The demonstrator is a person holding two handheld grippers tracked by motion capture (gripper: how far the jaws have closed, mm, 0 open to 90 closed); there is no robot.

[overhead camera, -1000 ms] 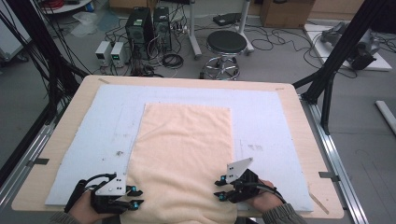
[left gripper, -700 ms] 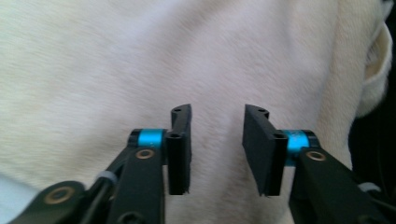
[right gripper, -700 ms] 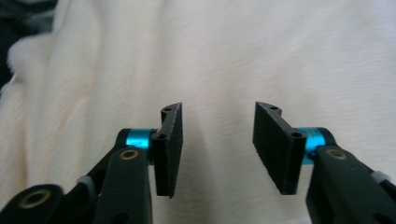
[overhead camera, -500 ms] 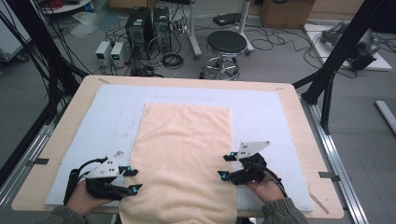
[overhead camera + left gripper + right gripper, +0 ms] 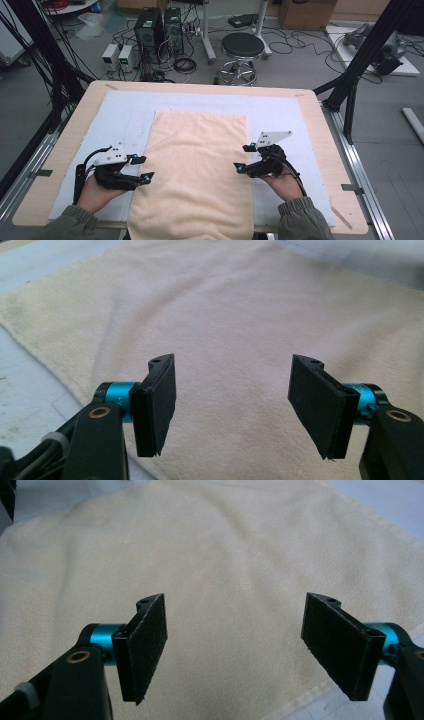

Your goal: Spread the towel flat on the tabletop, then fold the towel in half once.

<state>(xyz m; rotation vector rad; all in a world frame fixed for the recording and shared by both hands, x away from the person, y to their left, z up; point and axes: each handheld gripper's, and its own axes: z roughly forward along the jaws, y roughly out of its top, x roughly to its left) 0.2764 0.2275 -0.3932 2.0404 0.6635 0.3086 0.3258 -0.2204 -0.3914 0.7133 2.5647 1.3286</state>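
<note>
- The cream towel (image 5: 197,172) lay flat and unfolded on the pale mat (image 5: 125,107) of the surface, its near edge hanging over the front.
- The left tool (image 5: 141,168) and right tool (image 5: 242,157) hovered at its side edges, jaws just opened, gripping nothing.
- Spreading looked done; any folding remained.

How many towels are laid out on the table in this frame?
1. A pale yellow terry towel lies flat along the middle of the table, over the light blue mat, its near end hanging over the table's front edge. None seems hidden.
</note>
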